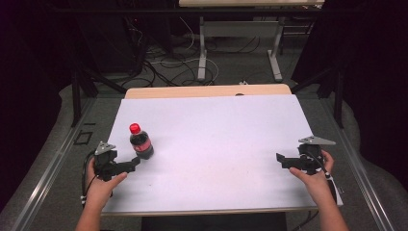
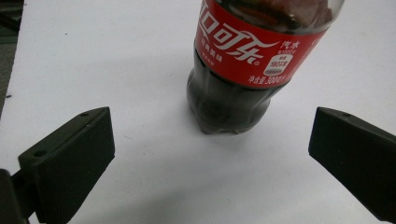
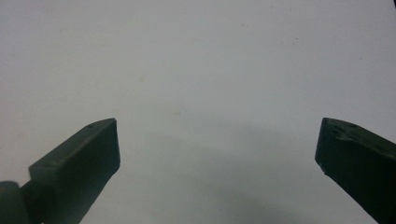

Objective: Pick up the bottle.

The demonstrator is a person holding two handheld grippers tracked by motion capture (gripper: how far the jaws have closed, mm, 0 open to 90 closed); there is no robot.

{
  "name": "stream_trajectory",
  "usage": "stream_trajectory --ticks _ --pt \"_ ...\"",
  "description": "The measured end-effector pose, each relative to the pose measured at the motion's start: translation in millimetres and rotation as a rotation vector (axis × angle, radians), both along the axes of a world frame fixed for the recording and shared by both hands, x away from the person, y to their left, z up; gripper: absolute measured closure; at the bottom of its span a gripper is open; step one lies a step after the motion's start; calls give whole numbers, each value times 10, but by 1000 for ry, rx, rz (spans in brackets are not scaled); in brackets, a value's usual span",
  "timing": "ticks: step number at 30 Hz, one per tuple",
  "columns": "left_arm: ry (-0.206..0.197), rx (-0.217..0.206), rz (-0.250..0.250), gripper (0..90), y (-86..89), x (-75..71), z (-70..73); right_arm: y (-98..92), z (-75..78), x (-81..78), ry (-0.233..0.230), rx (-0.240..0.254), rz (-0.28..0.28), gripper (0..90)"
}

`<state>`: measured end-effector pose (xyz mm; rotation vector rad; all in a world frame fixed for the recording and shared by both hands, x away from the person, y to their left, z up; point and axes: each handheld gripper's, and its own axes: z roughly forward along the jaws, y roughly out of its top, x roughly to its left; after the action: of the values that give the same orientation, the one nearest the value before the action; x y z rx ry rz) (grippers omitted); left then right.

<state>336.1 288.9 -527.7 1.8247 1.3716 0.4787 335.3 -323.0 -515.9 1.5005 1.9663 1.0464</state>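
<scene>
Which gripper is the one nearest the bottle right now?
The left gripper: its open jaws point at the bottle just ahead, not touching it. The right gripper sits open at the table's far right side.

A small cola bottle [image 2: 243,60] stood upright, dark drink inside, with a red cap and a red label bearing white lettering. It sat just ahead of the left gripper's fingers [image 2: 70,158], untouched, roughly centred between them.
</scene>
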Motion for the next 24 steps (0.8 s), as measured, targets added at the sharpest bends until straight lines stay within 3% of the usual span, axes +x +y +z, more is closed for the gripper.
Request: stream_trajectory --ticks 12,17,24 --pt "-51 -11 -25 14 -76 -1 83 39 -16 -22 -23 -27 5 2" --pt "-68 17 -43 35 -143 20 68 80 -12 -36 -37 -21 26 45" --pt "-104 14 -32 158 -226 131 61 144 -29 -39 -41 -27 45 71"
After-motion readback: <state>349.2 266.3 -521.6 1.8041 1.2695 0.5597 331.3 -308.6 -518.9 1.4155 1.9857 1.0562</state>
